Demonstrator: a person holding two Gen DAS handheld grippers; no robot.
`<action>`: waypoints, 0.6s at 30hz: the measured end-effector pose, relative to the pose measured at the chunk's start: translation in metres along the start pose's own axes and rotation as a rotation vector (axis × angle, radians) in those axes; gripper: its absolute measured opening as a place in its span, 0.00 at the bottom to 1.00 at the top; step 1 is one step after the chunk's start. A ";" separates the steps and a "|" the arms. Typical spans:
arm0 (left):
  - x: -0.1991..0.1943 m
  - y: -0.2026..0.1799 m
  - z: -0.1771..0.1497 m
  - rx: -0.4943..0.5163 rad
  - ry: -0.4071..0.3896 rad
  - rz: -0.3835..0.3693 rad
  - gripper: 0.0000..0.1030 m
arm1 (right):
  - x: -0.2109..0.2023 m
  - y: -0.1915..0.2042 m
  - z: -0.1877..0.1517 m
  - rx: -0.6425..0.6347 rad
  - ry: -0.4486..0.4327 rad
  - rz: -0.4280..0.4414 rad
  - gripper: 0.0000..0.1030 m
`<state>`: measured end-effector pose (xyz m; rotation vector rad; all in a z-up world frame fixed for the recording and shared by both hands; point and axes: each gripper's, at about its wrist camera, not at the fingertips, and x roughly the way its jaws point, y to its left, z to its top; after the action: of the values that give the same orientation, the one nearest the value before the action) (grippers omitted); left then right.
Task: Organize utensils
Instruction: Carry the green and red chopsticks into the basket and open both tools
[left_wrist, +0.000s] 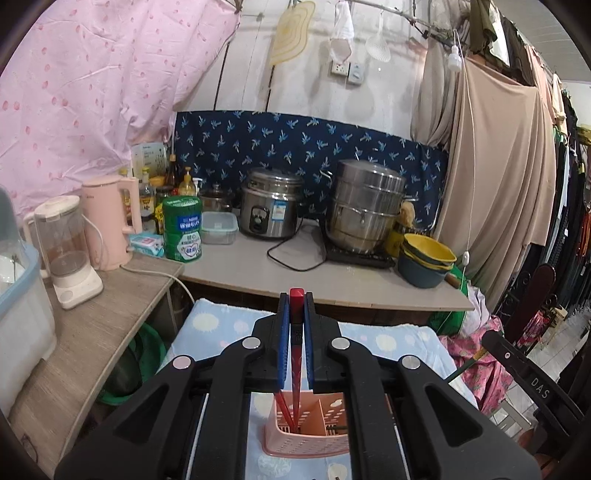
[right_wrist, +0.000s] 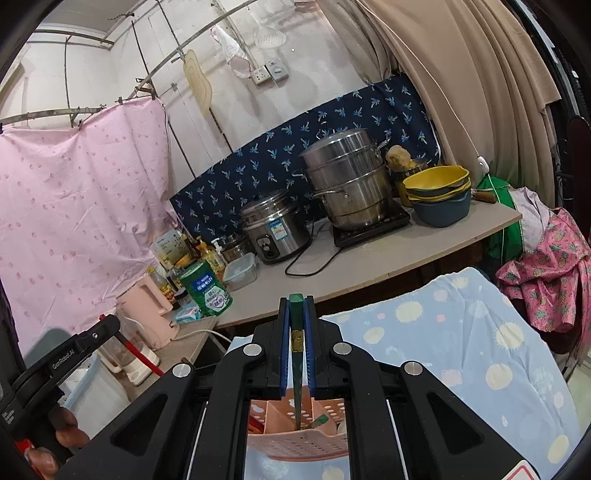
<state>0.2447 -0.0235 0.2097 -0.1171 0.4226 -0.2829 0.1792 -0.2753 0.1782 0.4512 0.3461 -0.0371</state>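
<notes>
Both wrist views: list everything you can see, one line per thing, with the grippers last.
Red chopstick: one held, another in the caddy.
Green chopstick: one held, another in the caddy.
Utensil caddy: one, pink, on the towel below the grippers.
Towel: one, light blue with pale dots.
Steamer pot: one, steel, on the counter.
Rice cooker: one, steel, left of the steamer.
Bowls: stacked, yellow and blue, counter's right end.
Tin: one, green.
Kettle: one, pink.
Blender: one, white, side shelf.
Left gripper: black, blue pads, shut on the red chopstick.
Right gripper: same, shut on the green chopstick.
</notes>
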 end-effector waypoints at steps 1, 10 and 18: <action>0.002 0.000 -0.002 0.001 0.006 0.000 0.07 | 0.003 0.000 -0.002 -0.002 0.008 -0.002 0.07; 0.009 0.000 -0.012 0.003 0.043 -0.002 0.07 | 0.013 0.001 -0.016 -0.016 0.042 -0.014 0.07; 0.005 0.000 -0.017 -0.004 0.040 0.002 0.29 | 0.009 -0.001 -0.020 -0.001 0.039 -0.028 0.26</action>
<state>0.2423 -0.0254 0.1927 -0.1147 0.4632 -0.2833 0.1806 -0.2671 0.1576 0.4467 0.3905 -0.0553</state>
